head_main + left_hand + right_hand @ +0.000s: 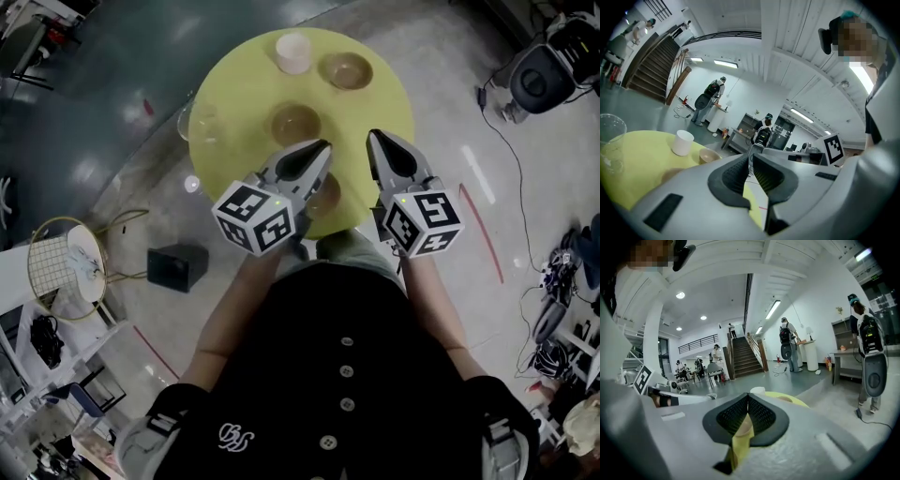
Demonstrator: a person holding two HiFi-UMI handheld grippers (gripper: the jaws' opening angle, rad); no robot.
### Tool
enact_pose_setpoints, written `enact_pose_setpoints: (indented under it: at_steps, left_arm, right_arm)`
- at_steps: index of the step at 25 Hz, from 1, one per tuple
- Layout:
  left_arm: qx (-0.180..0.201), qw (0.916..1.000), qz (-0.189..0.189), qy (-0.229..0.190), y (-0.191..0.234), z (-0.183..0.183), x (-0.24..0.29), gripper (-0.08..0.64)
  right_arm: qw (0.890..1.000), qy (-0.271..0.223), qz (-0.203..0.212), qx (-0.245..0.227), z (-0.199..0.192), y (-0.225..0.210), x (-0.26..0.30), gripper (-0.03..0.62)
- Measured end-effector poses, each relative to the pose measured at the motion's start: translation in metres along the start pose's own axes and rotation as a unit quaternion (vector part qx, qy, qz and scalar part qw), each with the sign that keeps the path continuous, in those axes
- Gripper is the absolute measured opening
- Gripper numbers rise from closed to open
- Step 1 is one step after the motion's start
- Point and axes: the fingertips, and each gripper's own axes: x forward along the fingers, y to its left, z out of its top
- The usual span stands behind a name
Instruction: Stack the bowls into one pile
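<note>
Bowls are not piled up yet. Three brown ones sit apart on the round yellow table [234,80]. The far bowl [345,70] is at 1 o'clock. The middle bowl [296,123] is near the center. The near bowl [328,195] is at about 5 o'clock, partly hidden under the left claw [323,147].

Both claws hang over the near side of the table. The left claw is pinched closed with nothing in it. The right claw [375,138] is closed and empty too. I think this is the very start, with the claws just getting to the bowls.

Next, one claw needs to open, pinch a bowl by its rim, lift it and set it inside another bowl.

The near bowl sits close to the table edge, so a bump could push it off. A clear glass [200,122] stands right at the 9 o'clock edge. A white cup [292,52] at 12 o'clock is just beside the far bowl. The right side of the table, at 3 o'clock, is bare and gives room to move.
</note>
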Motion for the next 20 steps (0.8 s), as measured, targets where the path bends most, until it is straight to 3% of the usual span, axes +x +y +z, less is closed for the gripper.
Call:
enact_pose_setpoints:
  at_steps: [9, 20]
  left_arm:
    - [-0.007, 0.9993, 0.036, 0.007, 0.053, 0.004, 0.038, 0.039]
    - [-0.019, 0.9971, 0.070, 0.023, 0.085, 0.003, 0.063, 0.039]
  right_arm:
    - [0.999, 0.037, 0.014, 0.006, -0.008, -0.040, 0.060, 0.002]
    - [0.997, 0.066, 0.032, 0.019, -0.011, -0.065, 0.105, 0.002]
